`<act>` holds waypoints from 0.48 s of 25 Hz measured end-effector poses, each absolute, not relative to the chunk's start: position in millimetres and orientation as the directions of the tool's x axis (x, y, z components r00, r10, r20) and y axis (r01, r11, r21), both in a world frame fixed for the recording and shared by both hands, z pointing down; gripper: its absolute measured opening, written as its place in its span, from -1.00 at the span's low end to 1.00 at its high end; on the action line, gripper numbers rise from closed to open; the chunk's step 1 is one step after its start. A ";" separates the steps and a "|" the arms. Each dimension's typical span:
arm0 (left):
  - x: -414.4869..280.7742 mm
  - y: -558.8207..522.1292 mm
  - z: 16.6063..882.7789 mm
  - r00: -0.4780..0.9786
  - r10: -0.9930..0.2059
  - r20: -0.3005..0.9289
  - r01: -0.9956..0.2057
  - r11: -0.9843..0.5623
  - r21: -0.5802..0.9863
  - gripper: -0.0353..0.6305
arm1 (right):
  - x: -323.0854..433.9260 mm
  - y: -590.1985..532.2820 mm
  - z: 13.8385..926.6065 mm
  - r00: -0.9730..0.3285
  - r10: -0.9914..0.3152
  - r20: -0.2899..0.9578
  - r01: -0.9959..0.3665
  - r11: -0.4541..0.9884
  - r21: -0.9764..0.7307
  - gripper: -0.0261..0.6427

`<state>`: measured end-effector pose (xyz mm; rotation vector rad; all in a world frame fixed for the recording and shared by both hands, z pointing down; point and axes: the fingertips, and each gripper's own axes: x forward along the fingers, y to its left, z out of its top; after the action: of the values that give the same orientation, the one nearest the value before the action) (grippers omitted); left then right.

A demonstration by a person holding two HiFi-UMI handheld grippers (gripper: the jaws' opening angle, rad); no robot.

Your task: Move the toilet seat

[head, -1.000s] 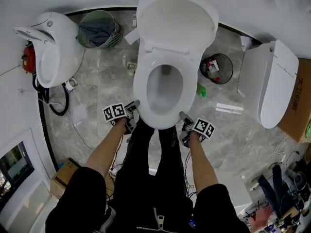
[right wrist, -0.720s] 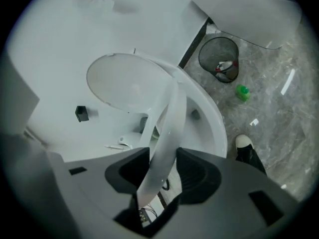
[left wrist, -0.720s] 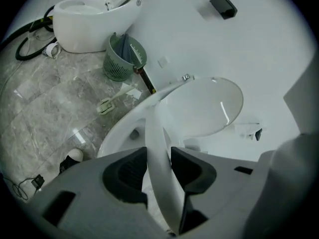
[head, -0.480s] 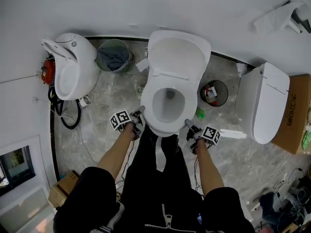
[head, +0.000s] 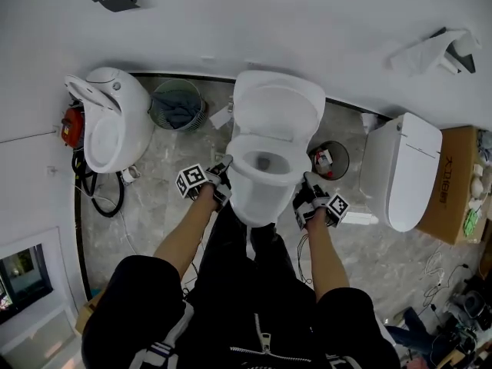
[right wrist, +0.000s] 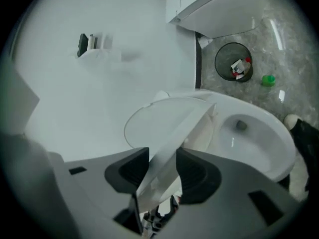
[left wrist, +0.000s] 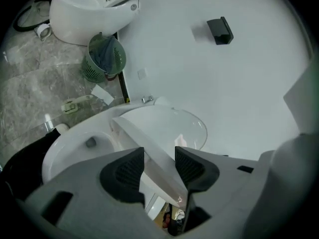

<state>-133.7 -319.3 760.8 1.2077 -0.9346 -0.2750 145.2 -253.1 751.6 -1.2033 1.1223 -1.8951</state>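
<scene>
Roughly halfway: left gripper point(head: 223, 174), jaws just widening, and right gripper point(head: 307, 183) both clamp the lifted toilet seat point(left wrist: 157, 163); standing it upright remains.

toilet seat point(left wrist: 155, 159): glossy smooth white | floor point(head: 154, 198): polished grey marble | fingers point(left wrist: 127, 171): matt ribbed

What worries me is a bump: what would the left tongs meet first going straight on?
Probably the raised lid, then the wall; depth is unclear. The left tongs, jaws just opening wider, hold the toilet seat between them.
</scene>
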 end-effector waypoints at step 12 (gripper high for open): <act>-115.5 -422.4 737.8 0.600 -0.686 0.411 -0.188 0.379 0.906 -0.39 | 168.9 -366.6 730.7 -0.234 -0.891 0.390 0.200 -0.436 -0.877 -0.38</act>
<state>-115.5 -422.4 737.8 1.1709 -0.9115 -0.3819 168.9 -366.6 730.7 -1.2198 0.9137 -1.7744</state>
